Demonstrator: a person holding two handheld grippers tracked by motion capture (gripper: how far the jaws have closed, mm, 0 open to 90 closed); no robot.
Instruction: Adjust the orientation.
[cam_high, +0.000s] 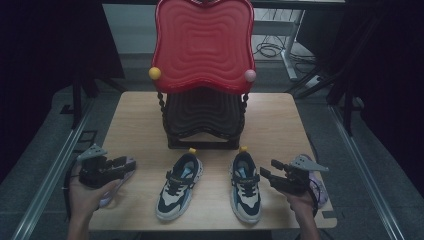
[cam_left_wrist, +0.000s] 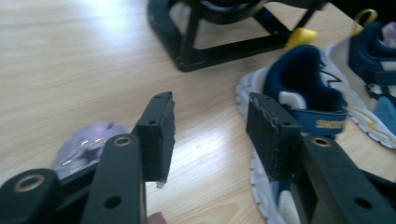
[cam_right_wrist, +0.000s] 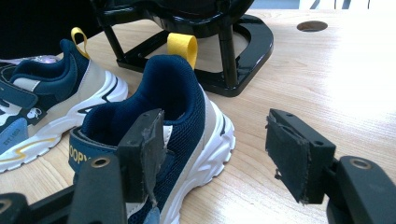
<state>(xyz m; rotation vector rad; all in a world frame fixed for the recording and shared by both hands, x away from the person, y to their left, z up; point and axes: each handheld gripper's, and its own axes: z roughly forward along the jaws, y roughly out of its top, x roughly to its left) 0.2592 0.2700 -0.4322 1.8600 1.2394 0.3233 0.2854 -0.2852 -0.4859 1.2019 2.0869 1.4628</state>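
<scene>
Navy-and-cream child's sneakers with white soles and yellow heel loops are set as a pair on the pale wooden table (cam_high: 135, 115), toes toward the person, heels toward the black tiered rack with the red wavy top shelf (cam_high: 202, 45). The left sneaker (cam_high: 179, 186) and the right sneaker (cam_high: 246, 186) lie near each other but apart, just in front of the rack's base; this placement is judged to suit lifting onto the rack. 2 grippers are held outboard of the pair, 1 per shoe. The left gripper (cam_high: 131, 163) is held low over the table's left edge, jaws spread and empty, aimed at the left sneaker's side. The right gripper (cam_high: 266, 172) is likewise held with jaws parted and empty, just beside the right sneaker. Both forearms are seen entering from the bottom of the high view, hands wrapped around the gripper bodies.
</scene>
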